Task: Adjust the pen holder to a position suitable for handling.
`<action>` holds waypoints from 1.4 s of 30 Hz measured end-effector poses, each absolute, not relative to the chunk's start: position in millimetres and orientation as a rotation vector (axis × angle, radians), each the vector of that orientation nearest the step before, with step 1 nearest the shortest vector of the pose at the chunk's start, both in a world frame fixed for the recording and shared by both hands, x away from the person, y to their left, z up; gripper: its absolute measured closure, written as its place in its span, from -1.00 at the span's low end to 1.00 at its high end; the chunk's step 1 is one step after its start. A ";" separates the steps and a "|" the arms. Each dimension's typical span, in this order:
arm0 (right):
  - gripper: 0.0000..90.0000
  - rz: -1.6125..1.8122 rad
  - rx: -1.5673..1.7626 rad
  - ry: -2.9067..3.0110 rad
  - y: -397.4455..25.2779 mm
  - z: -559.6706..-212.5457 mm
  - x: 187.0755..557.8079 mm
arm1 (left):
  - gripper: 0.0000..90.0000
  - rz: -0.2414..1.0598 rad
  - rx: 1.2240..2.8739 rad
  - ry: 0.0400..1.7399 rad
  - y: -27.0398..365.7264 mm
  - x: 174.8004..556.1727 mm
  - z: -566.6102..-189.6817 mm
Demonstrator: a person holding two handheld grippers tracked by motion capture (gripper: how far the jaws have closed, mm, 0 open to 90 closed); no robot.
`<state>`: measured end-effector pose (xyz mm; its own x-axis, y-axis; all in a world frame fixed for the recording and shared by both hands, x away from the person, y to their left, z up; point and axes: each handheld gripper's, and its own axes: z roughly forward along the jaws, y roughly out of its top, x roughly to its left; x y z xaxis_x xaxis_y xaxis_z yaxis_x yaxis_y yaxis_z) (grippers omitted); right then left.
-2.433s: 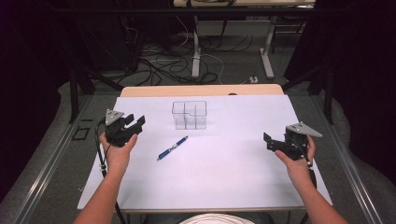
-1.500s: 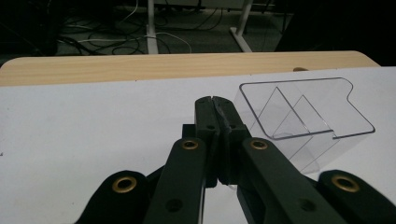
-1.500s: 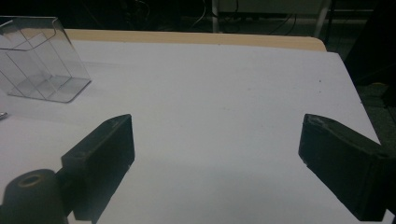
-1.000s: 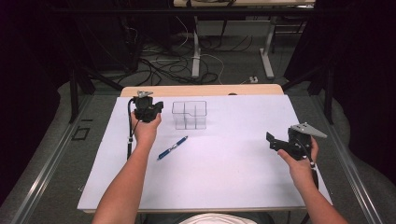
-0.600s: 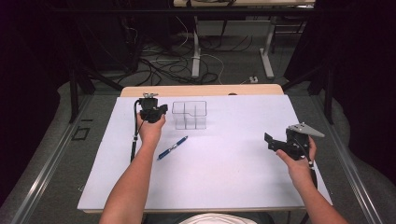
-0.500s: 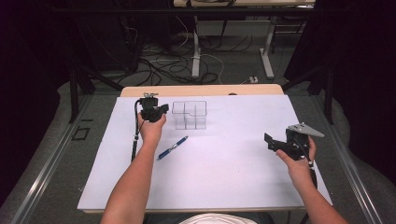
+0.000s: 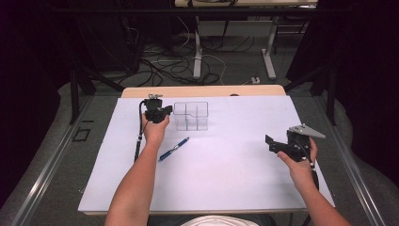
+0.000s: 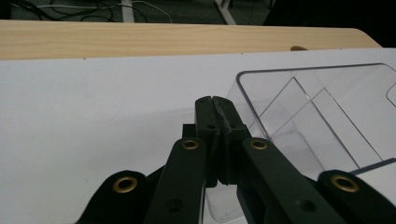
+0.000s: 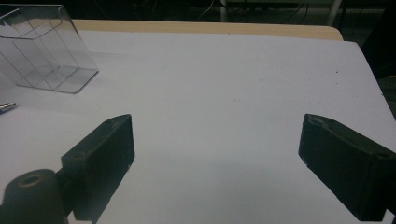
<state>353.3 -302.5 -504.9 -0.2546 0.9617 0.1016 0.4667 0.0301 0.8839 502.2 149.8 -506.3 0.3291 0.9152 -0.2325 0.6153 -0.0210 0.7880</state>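
We have our left gripper [image 8: 215,100] at the left wall of the clear box [image 7: 191,116], its fingers pressed together with nothing visibly between them; whether the thin wall is pinched we cannot tell, since in the left gripper view the tips sit just outside the near corner of the rim. The box stands upright toward the far edge of the white surface [image 7: 226,174], divided into compartments, all empty. We judge it to be light, rigid plastic, smooth and slippery, so it will likely slide or tip if we shove it high on the wall. The best hold, we think, is a pinch over the top rim of one wall or an inner divider, with one finger inside and one outside. A blue pen [image 7: 173,149] lies just in front of the box, nearer us. Our right gripper [image 7: 282,144] hovers well to the right of the box, fingers spread wide and empty.
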 end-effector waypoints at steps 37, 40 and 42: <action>-0.77 1.201 1.472 1.780 -301.7 -506.4 353.0 | 1.00 0.420 1.795 1.351 100.0 498.5 -504.0; -0.77 1.203 1.500 1.780 -301.7 -508.5 355.1 | 1.00 0.427 1.812 1.345 98.2 498.9 -501.7; -0.77 1.205 1.507 1.784 -300.9 -509.3 355.8 | 1.00 0.429 1.791 1.337 99.0 498.7 -499.8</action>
<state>355.8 -300.9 -509.3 -0.2558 0.9537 0.1583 0.5026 -0.0086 0.8645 498.7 99.0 -499.8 0.3725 0.9055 -0.2031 0.6187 -0.0792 0.7816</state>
